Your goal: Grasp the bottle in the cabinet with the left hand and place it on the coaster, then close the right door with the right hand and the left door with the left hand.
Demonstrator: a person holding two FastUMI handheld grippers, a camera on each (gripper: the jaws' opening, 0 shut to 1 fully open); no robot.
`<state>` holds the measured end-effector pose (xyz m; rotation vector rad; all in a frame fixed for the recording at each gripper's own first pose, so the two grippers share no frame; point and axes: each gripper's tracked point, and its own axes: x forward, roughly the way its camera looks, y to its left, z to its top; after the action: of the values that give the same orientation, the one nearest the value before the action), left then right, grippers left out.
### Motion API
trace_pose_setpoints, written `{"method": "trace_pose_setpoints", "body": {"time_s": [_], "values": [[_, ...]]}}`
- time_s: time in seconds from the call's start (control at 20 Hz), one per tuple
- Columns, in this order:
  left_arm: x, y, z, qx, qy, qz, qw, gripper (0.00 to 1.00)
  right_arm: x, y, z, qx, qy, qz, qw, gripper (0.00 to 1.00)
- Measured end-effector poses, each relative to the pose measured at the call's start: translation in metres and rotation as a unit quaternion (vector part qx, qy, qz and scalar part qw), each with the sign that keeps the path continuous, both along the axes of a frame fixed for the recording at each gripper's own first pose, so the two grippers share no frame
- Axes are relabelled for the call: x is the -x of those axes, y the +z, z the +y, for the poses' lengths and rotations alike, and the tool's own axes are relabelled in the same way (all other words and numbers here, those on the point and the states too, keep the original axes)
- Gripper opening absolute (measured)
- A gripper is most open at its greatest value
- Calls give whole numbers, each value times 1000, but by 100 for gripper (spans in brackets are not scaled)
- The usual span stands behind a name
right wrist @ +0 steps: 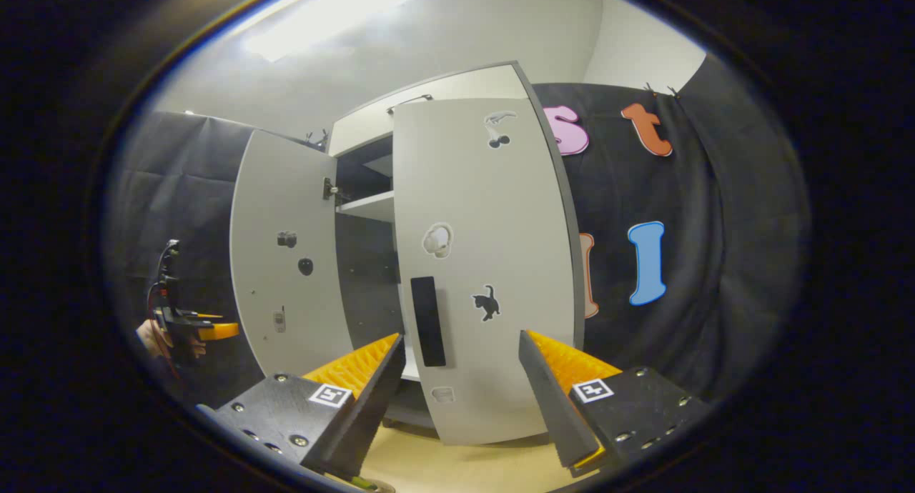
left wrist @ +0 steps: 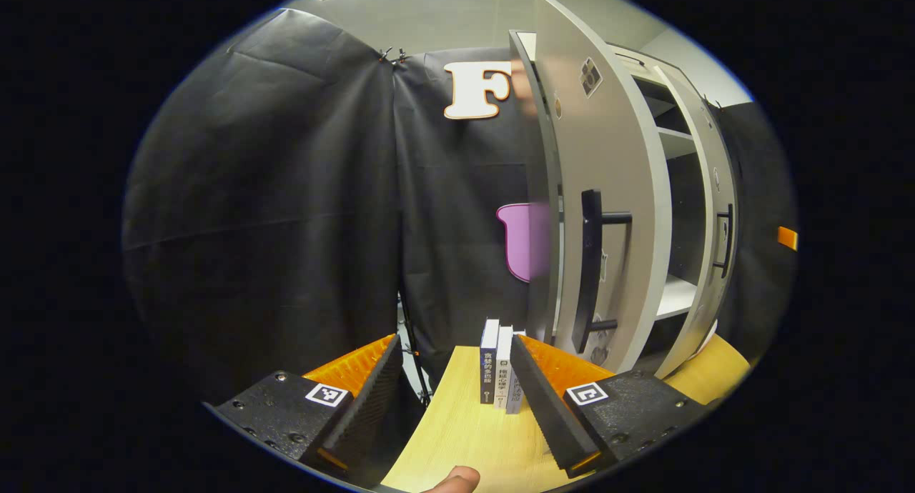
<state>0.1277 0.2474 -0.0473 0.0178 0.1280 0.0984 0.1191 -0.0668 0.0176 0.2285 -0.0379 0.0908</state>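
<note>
The grey cabinet's left door (left wrist: 607, 193) stands swung out, edge-on, just right of my open left gripper (left wrist: 454, 343), its long black handle (left wrist: 590, 264) facing me. Beyond it I see white shelves (left wrist: 675, 296) and the right door (left wrist: 715, 214). In the right gripper view the right door (right wrist: 486, 250) fills the middle, its black handle (right wrist: 427, 321) between the fingers of my open right gripper (right wrist: 460, 336). A dark gap (right wrist: 364, 264) separates it from the left door (right wrist: 286, 214). The left gripper (right wrist: 207, 329), held by a hand, hangs at far left. Both grippers hold nothing.
Three upright books (left wrist: 498, 364) stand on the light wooden table (left wrist: 465, 436) just ahead of the left gripper, close to the left door's foot. A thumb tip (left wrist: 454, 479) shows at the bottom edge. Black cloth walls surround the booth.
</note>
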Motion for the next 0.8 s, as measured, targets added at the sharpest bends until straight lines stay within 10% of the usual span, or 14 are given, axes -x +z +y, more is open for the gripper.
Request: {"method": "trace_pose_setpoints", "body": {"time_s": [0.35, 0.8], "values": [[-14, 17, -42, -55, -36, -21, 998, 89, 44, -13, -18, 13, -21, -14, 1000, 93], [-10, 11, -55, 23, -45, 8, 999, 89, 72, -25, -20, 15, -16, -15, 1000, 92]]}}
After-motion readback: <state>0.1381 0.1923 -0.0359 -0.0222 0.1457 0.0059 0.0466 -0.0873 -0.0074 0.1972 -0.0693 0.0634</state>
